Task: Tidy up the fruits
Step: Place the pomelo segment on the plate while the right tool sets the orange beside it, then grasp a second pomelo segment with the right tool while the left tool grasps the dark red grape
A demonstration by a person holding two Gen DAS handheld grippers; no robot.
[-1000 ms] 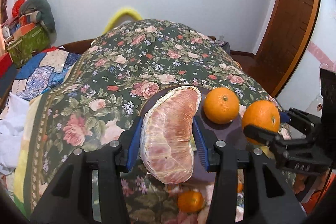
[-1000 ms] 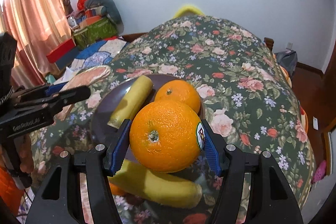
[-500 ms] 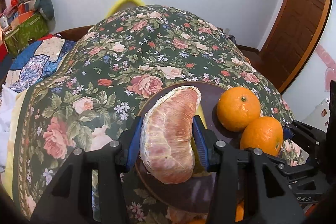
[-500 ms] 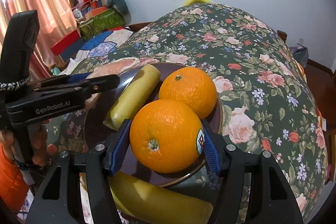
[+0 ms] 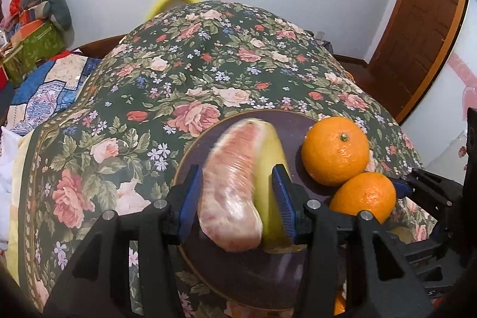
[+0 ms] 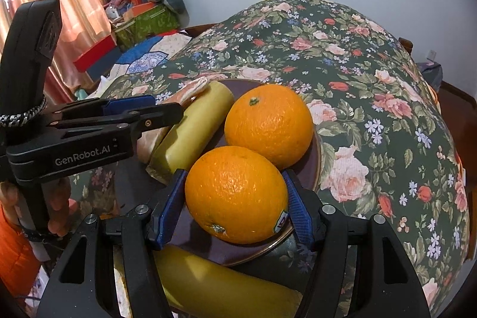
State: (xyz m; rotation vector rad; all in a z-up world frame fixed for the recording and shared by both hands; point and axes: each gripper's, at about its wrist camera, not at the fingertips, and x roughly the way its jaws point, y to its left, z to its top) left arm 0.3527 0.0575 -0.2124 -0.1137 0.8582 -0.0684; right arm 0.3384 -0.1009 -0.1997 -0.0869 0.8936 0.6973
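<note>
A dark purple plate (image 5: 247, 285) (image 6: 314, 166) lies on the flowered cloth. My left gripper (image 5: 235, 195) has opened; the pink peeled pomelo wedge (image 5: 231, 192) between its pads tips sideways, blurred, onto the plate against a yellow banana piece (image 5: 272, 169) (image 6: 193, 133). My right gripper (image 6: 235, 203) is shut on an orange (image 6: 235, 192) (image 5: 363, 195) and sets it at the plate's near rim, touching a second orange (image 6: 268, 124) (image 5: 335, 151) on the plate. The left gripper shows from the side in the right wrist view (image 6: 143, 112).
A second yellow banana (image 6: 220, 285) lies below the plate's near rim. The flowered cloth (image 5: 208, 64) stretches beyond the plate. Boxes and bedding (image 6: 143, 17) are piled at far left; a wooden door (image 5: 417, 20) stands at right.
Both grippers came down to the plate. The left jaws widened and the pomelo wedge is tipping out of them. The held orange now touches the other orange.
</note>
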